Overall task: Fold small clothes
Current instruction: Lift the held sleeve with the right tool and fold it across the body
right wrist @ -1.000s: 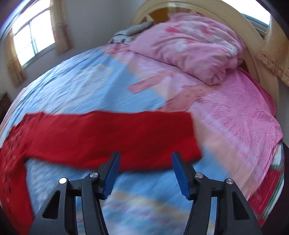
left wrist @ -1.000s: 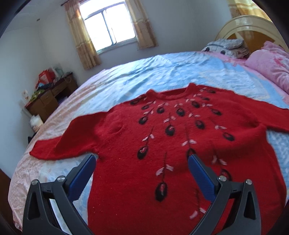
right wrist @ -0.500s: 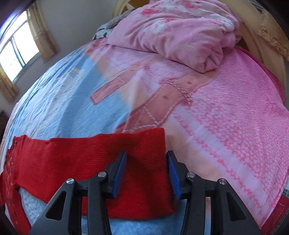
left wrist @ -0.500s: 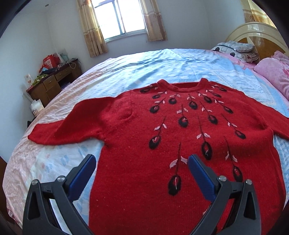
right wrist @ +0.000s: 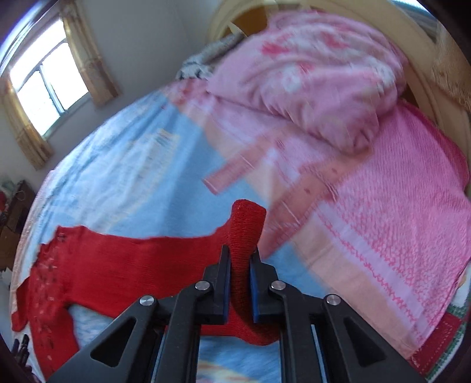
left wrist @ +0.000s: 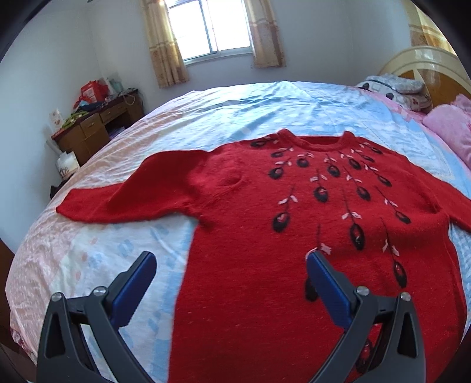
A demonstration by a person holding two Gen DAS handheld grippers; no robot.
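A red knitted sweater [left wrist: 294,212] with black and pink leaf patterns lies flat, front up, on the bed, both sleeves spread sideways. My left gripper [left wrist: 229,262] hovers open above its lower left side, with nothing between the blue pads. In the right wrist view the sweater's sleeve [right wrist: 141,265] stretches leftward, and my right gripper [right wrist: 240,259] is shut on the sleeve's cuff end [right wrist: 245,224], which stands up bunched between the pads, lifted off the sheet.
The bed sheet [left wrist: 235,112] is blue, white and pink. A pink duvet [right wrist: 312,76] is heaped by the headboard [left wrist: 424,59]. A wooden desk [left wrist: 97,123] with clutter stands by the left wall under the window [left wrist: 210,26].
My right gripper closed on the sleeve cuff and raised it from the sheet. The left gripper drifted left along the sweater's lower edge, staying open.
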